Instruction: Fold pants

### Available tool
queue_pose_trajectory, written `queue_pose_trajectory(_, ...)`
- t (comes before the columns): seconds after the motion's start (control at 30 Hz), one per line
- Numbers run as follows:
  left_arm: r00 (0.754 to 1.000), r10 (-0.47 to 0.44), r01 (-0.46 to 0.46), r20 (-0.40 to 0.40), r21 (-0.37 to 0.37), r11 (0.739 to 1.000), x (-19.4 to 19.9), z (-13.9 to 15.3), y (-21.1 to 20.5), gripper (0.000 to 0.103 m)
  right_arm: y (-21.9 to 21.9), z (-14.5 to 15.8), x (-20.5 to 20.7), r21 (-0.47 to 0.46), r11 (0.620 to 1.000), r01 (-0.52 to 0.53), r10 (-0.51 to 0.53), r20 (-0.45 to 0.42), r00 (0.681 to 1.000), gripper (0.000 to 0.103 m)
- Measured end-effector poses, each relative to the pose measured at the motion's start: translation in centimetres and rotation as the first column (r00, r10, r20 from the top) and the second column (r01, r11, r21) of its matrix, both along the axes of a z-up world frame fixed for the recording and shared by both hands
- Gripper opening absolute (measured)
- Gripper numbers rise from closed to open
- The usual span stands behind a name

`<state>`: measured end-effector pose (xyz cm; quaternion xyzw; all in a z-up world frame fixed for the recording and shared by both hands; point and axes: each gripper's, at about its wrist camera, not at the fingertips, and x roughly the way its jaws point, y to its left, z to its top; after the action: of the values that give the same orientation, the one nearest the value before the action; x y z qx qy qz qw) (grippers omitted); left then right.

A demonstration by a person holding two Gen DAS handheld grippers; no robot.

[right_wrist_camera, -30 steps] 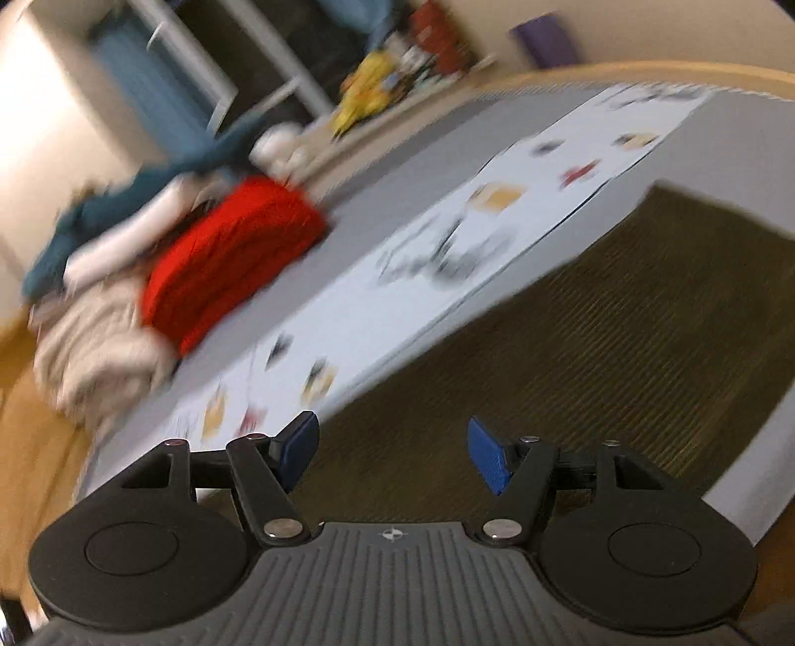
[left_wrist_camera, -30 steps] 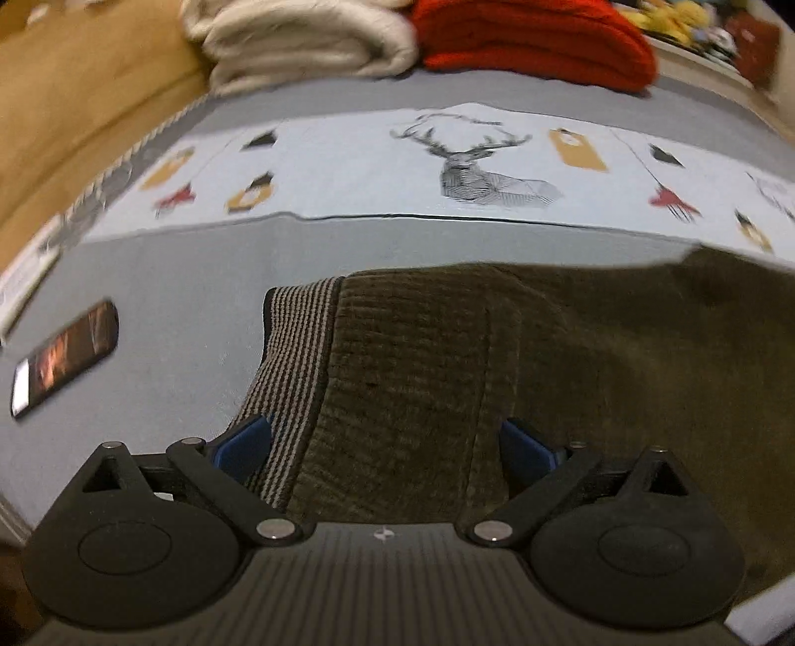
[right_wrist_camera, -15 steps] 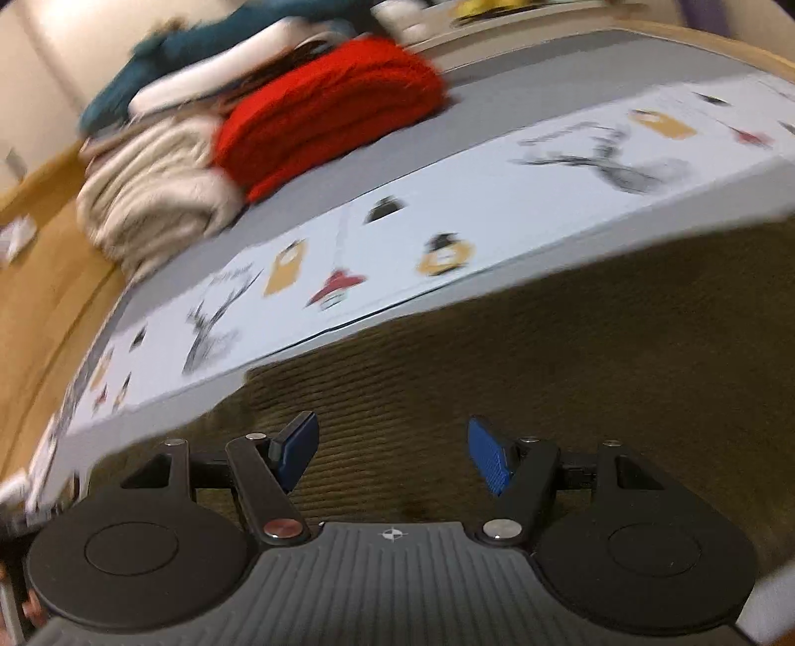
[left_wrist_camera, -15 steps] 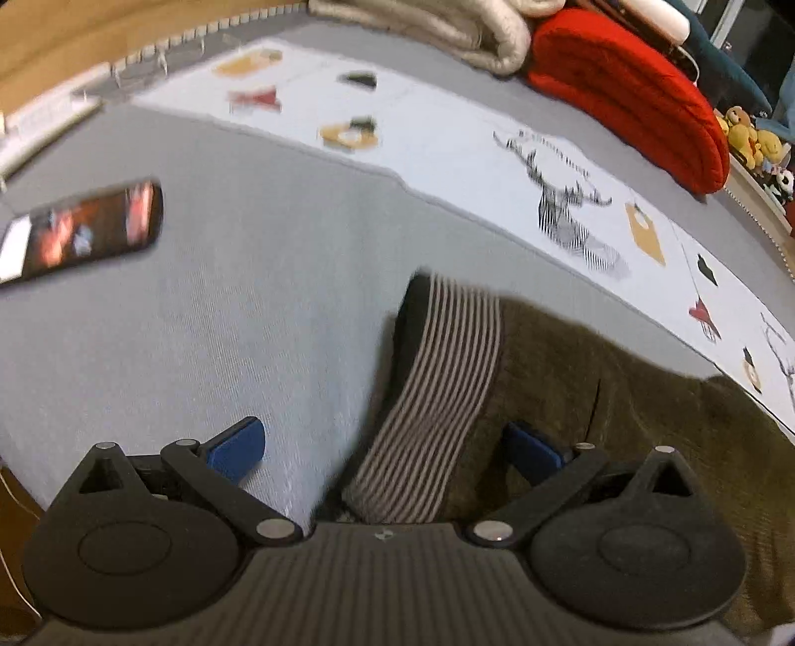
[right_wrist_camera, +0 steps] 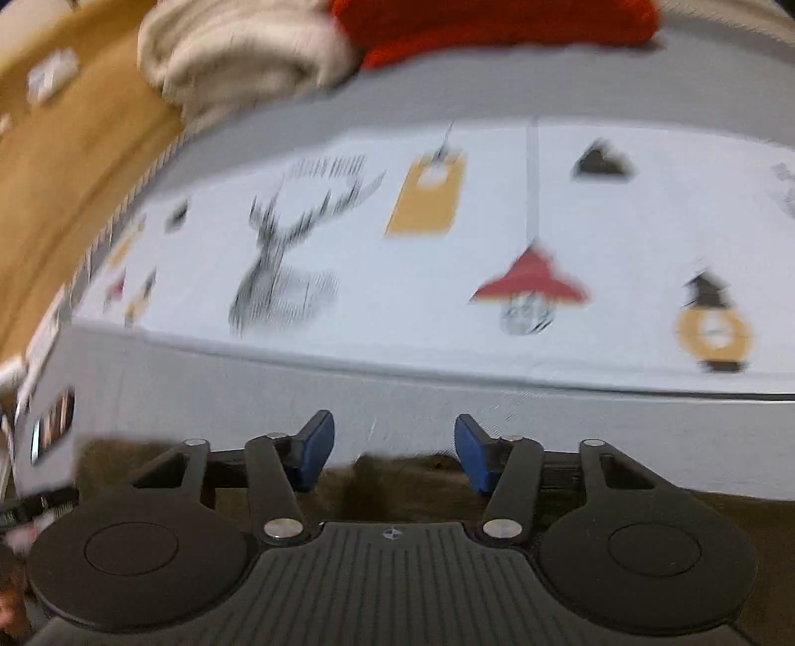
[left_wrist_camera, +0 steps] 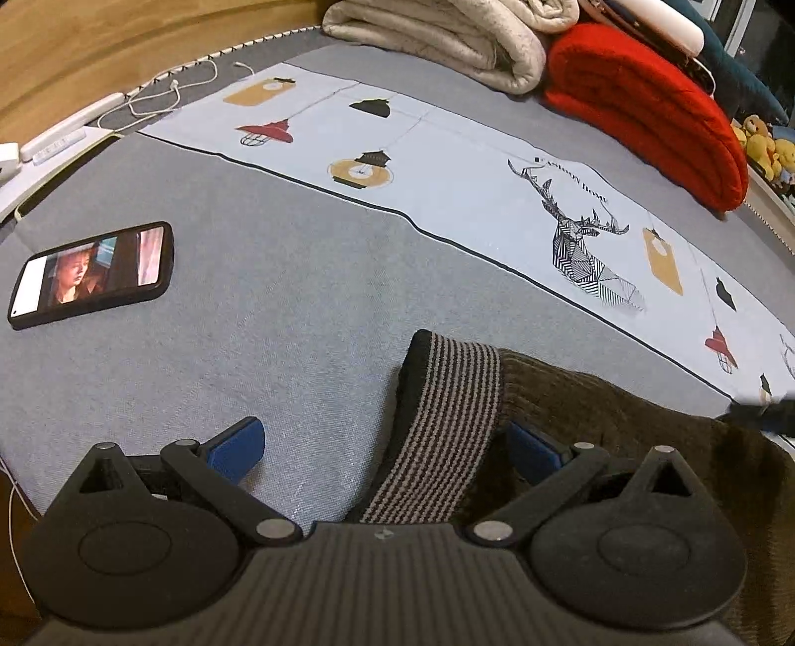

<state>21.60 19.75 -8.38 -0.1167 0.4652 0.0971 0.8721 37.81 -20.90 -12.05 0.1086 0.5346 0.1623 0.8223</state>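
Dark brown corduroy pants (left_wrist_camera: 621, 427) lie flat on the grey bed cover (left_wrist_camera: 278, 308), with their striped waistband (left_wrist_camera: 447, 417) at the left end. My left gripper (left_wrist_camera: 382, 447) is open wide and straddles that waistband: one blue pad is over the bare cover, the other over the corduroy. The right wrist view is blurred by motion. There my right gripper (right_wrist_camera: 395, 449) hovers at the far edge of the pants (right_wrist_camera: 397, 479), jaws closing. The fabric edge lies low between the pads, which do not press on it.
A phone (left_wrist_camera: 94, 273) with a lit screen lies on the cover to the left. A printed pale strip (left_wrist_camera: 447, 164) crosses the bed beyond the pants. A folded beige blanket (left_wrist_camera: 447, 40), a red blanket (left_wrist_camera: 646, 114) and a white cable (left_wrist_camera: 164, 94) sit at the back.
My left gripper shifted sideways, so the waistband now sits between its jaws. My right gripper swept across the pants to their far edge, and its jaws narrowed.
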Motion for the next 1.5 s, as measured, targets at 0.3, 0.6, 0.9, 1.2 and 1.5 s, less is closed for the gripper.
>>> queue_pose_trajectory(0.3,1.0,0.011,-0.011,-0.006,-0.008,1.0,0.0,-0.3,0.0,0.103,1.2,2.4,-1.6,-0.059,0.998,0.0,0.015,0.262,0.965,0.0)
queue_pose_trajectory(0.6,1.0,-0.002,0.002,-0.006,0.007,1.0,-0.2,-0.2,-0.2,0.103,0.6,3.6,-5.3,0.014,1.0,0.004,-0.007,0.251,0.968,0.008)
queue_pose_trajectory(0.9,0.999,-0.042,0.043,-0.009,0.126,0.991,-0.5,-0.7,-2.2,0.103,6.7,-1.4,-18.8,-0.122,0.967,-0.225,0.248,0.229,0.941,0.035)
queue_pose_trajectory(1.2,0.973,-0.23,0.218,0.004,0.312,0.925,-2.4,-0.4,-6.4,0.103,4.8,-0.3,-23.9,-0.057,0.984,-0.171,0.178,0.165,0.97,0.043)
queue_pose_trajectory(1.5,0.969,-0.233,0.247,-0.086,0.251,0.936,-5.5,-2.7,-6.6,0.103,-1.6,2.6,-28.0,0.195,0.973,0.126,-0.151,0.121,0.981,0.05)
